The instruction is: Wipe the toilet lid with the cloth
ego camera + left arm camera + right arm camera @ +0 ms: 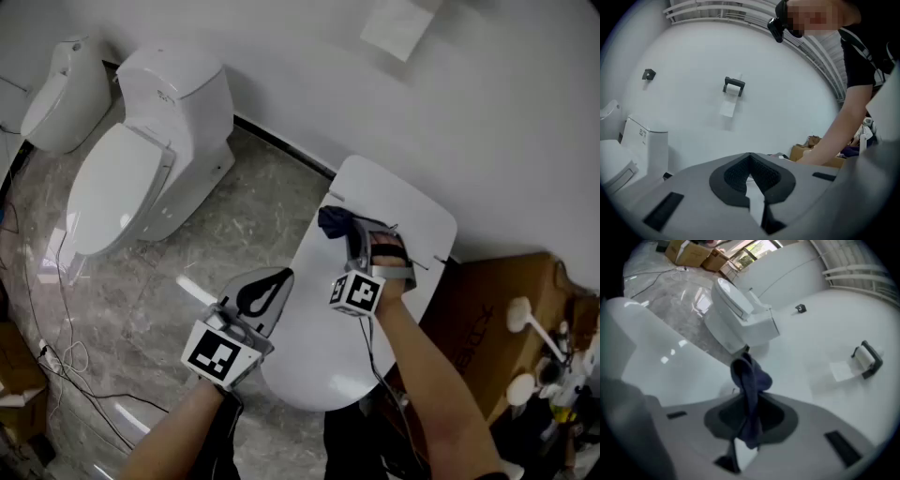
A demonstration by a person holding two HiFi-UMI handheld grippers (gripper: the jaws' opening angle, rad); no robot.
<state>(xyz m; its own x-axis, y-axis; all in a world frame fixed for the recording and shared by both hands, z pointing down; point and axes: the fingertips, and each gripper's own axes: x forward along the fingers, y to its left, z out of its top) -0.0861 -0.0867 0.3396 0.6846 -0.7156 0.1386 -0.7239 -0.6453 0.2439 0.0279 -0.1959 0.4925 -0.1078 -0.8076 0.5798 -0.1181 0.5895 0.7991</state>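
Note:
A white toilet lid (375,309) lies closed below me, its cistern end (403,202) against the wall. My right gripper (349,228) is shut on a dark blue cloth (334,222), held over the rear part of the lid near the hinge. In the right gripper view the cloth (750,385) bunches up between the jaws and sticks out past them above the lid (670,366). My left gripper (265,291) hangs at the lid's left edge, shut with nothing in it. Its pads (752,176) meet in the left gripper view.
A second white toilet (131,178) stands to the left, with another fixture (66,94) beyond it. Cables (56,347) trail over the marble floor. A cardboard box (497,319) and bottles (562,375) sit at the right. A paper roll holder (733,86) hangs on the wall.

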